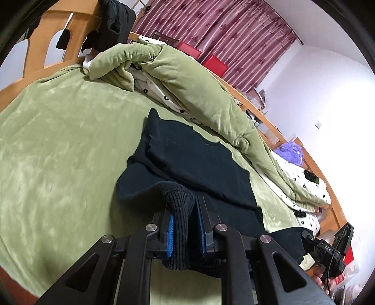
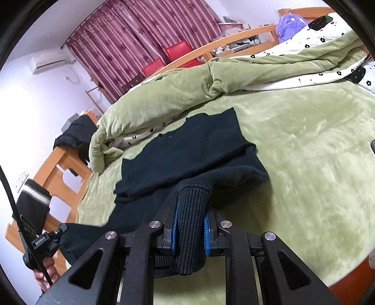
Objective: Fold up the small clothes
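- Nearest in the left wrist view, the left gripper (image 1: 184, 218) has its jaws drawn almost together, its blue pads (image 1: 170, 231) pressing on a ribbed hem (image 1: 179, 225) of the dark sweater (image 1: 187, 159).
- Nearest in the right wrist view, the right gripper (image 2: 191, 219) is likewise nearly closed, its blue pads (image 2: 174, 231) clamping another stretch of the ribbed hem (image 2: 191, 225) of the sweater (image 2: 187, 150).
- In both views the pinched hem stands up off the bedding, and the cloth just behind it arches up in a raised fold.
- At the near right edge of the left view, part of the other handheld rig (image 1: 328, 252) shows, with a hand (image 1: 324, 280) below it; the right view shows the matching rig (image 2: 42, 244) and hand (image 2: 46, 274) at its near left edge.
- Beyond the grippers, the rest of the sweater lies flat on the green blanket (image 1: 58, 140) that covers the bed, with a sleeve folded across its body.
- Just beyond the sweater, touching its far edge, a bunched green quilt (image 1: 187, 77) with a white flower-print lining (image 1: 164, 93) runs across the bed.
- A purple plush toy (image 1: 290, 152) sits past the quilt near the wooden bed rail (image 1: 257, 112).
- Dark garments (image 1: 117, 21) hang over the wooden headboard (image 1: 39, 42).
- Farthest off, red chairs (image 1: 215, 63) stand before a striped maroon curtain (image 1: 234, 30), and an air conditioner (image 2: 49, 61) hangs on the white wall in the right view.
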Demonstrator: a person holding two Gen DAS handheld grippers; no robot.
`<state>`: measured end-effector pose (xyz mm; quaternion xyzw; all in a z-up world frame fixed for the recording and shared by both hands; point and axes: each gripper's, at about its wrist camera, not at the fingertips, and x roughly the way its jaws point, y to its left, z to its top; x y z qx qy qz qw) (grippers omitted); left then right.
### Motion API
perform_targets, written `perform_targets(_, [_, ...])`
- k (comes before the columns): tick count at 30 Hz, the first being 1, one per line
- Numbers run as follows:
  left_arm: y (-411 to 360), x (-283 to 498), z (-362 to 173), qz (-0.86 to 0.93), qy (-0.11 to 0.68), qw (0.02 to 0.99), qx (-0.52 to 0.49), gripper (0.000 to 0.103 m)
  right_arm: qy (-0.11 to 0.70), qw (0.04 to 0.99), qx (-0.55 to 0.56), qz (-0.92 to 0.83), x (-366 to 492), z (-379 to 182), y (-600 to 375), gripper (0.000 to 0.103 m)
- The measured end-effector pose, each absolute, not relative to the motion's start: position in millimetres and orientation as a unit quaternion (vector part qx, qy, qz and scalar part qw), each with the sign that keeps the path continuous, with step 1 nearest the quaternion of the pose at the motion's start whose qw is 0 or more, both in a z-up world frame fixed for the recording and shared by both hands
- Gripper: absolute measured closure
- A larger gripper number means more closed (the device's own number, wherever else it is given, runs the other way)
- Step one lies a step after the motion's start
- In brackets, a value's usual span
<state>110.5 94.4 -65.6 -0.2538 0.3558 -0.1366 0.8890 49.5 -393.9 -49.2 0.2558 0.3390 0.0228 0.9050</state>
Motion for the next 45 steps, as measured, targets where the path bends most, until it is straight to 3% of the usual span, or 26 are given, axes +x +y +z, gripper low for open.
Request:
perform_targets(10, [79.6, 208.3, -71.3, -0.111, 0.366, 0.89, -0.248, 0.088, 0.332, 0.887, 0.321, 0.002, 150.5, -59.6, -425.8, 0.086])
perform_targets(26, [59.6, 310.5, -124.3, -0.089, 0.419, 0.877, -0.216, 0.085, 0.387, 0.883, 0.265, -0.03, 277.7, -114.3, -431.1, 0.085])
perform_targets(28, [58.0, 309.3, -125.7, -0.084, 0.418, 0.882, -0.202, 0.082, 0.393, 0.882, 0.259, -0.031, 282.0, -122.9, -430.8, 0.079])
perform_targets(31, [55.8, 307.9, -126.9, -0.082, 0.423, 0.881, -0.196, 0.063, 0.402, 0.882, 0.244, -0.037, 285.2, -128.2, -427.2, 0.072])
perform_targets(36, [51.2, 303.7, -130.2, -0.083, 0.427, 0.881, -0.189, 0.047, 0.409, 0.888, 0.205, -0.035, 271.8, -124.5, -421.9, 0.067])
perform_targets(40, [44.9, 297.4, -127.6, -0.085, 0.423, 0.886, -0.173, 0.045, 0.372, 0.911, 0.174, -0.043, 251.5, -107.4, -420.7, 0.054])
perform_targets(45, [39.8, 288.2, -121.8, -0.091, 0.421, 0.887, -0.166, 0.044, 0.375, 0.914, 0.144, -0.048, 242.9, -104.7, -423.6, 0.054])
